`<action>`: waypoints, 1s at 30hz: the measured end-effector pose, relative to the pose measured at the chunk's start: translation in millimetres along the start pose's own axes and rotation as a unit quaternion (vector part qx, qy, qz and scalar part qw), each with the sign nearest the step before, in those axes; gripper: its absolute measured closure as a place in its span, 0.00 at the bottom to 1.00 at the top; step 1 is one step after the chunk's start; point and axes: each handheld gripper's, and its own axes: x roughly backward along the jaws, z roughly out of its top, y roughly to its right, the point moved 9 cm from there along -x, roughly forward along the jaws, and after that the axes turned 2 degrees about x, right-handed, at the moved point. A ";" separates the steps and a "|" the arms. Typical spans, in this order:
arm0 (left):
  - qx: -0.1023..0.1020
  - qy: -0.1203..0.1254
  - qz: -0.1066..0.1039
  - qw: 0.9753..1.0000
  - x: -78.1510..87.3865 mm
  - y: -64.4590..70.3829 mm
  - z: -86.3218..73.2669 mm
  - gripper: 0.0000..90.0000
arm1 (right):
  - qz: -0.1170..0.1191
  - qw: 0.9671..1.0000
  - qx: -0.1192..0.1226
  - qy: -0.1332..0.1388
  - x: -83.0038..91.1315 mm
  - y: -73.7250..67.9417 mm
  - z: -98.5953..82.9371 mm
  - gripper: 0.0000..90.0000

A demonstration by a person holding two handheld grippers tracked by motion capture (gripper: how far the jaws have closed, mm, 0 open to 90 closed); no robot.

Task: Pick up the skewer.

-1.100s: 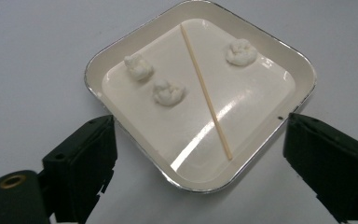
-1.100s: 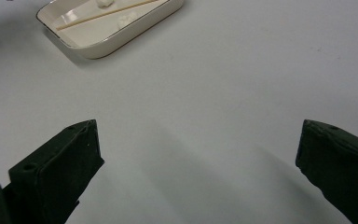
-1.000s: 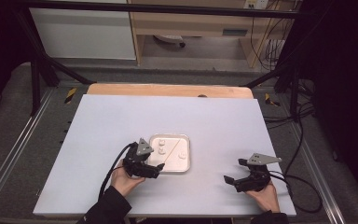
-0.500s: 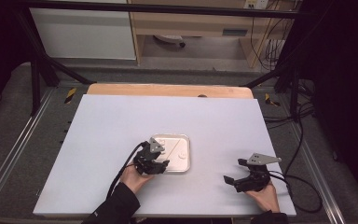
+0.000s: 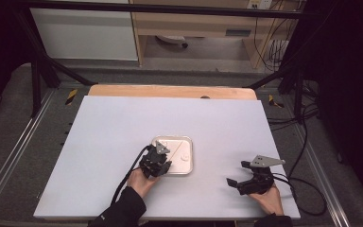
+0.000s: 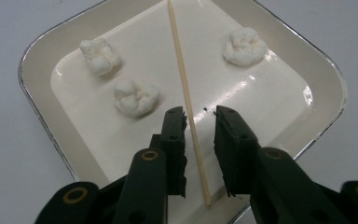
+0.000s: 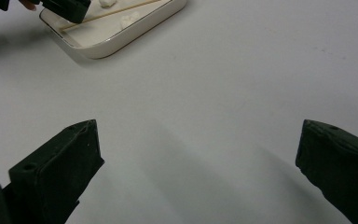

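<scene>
Left gripper (image 6: 199,116) has slid in over the dish's near edge, jaws slightly apart astride the thin wooden skewer (image 6: 186,100), not yet clamped: a pickup looks imminent. Three lumpy white marshmallow-like pieces (image 6: 136,97) sit on the glossy, square, rounded-corner dish (image 5: 188,141). Right gripper (image 5: 240,183) waits wide open near the table's near-right corner.

You are working in what looks like a lab or test bench room, not a home. Your table (image 5: 123,123) is a plain pale board laid over a wooden top (image 5: 170,91), framed by black metal struts (image 5: 38,66) and metal rails (image 5: 14,161) along the sides. Loose cables (image 5: 307,142) trail over grey carpet at your right (more hang by the far wall), and a white cabinet (image 5: 85,33) and a wooden shelf unit (image 5: 198,23) stand beyond the table.
</scene>
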 end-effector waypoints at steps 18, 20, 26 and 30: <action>0.006 0.005 0.025 1.000 -4.9 1.5 -1.1 0.93 | 0.002 1.000 0.000 -0.001 -0.6 -0.6 -0.3 0.01; 0.006 0.005 0.029 1.000 -5.0 1.8 -1.2 0.94 | 0.002 1.000 0.000 -0.001 -0.6 -0.6 -0.3 0.01; 0.015 0.006 0.035 0.999 -5.0 2.0 -1.3 0.97 | 0.002 1.000 0.001 -0.001 -0.5 -0.7 -0.2 0.01; 0.011 0.008 0.037 0.999 -4.6 2.2 -1.8 0.98 | 0.002 1.000 0.001 -0.001 -0.5 -0.7 -0.2 0.01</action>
